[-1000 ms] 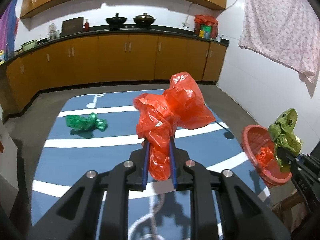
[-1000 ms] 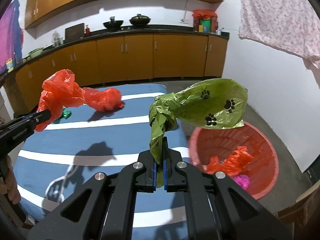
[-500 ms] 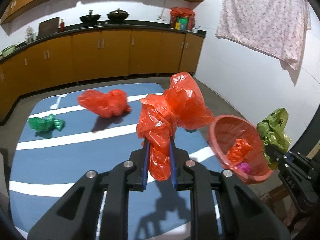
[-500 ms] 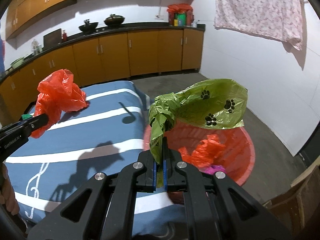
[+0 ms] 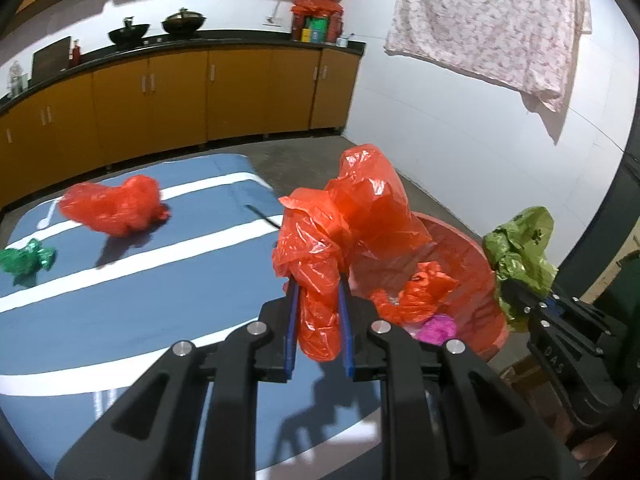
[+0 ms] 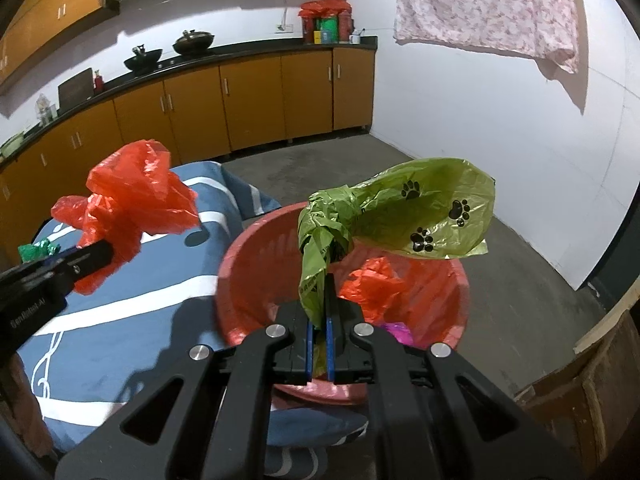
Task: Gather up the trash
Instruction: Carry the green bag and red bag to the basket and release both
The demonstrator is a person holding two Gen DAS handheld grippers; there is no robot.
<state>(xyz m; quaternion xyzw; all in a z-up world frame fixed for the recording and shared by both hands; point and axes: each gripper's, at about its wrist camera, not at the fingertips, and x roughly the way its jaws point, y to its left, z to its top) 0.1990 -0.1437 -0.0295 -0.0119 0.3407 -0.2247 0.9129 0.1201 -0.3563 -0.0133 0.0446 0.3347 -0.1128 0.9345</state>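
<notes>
**Both grippers loaded at the basket**

My right gripper [image 6: 319, 312] pinches the neck of a green paw-print bag [image 6: 404, 212] above the red basket [image 6: 248, 256]. My left gripper [image 5: 319, 312] clamps a red bag [image 5: 348, 224] beside the basket's rim. Another red bag [image 5: 114, 210] and a small green wad [image 5: 26, 260] lie on the blue striped mat [image 5: 140, 300].

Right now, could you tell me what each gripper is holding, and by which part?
The left gripper pinches the red plastic bag by its bunched lower end. The right gripper pinches the green paw-print bag by its twisted neck.
</notes>
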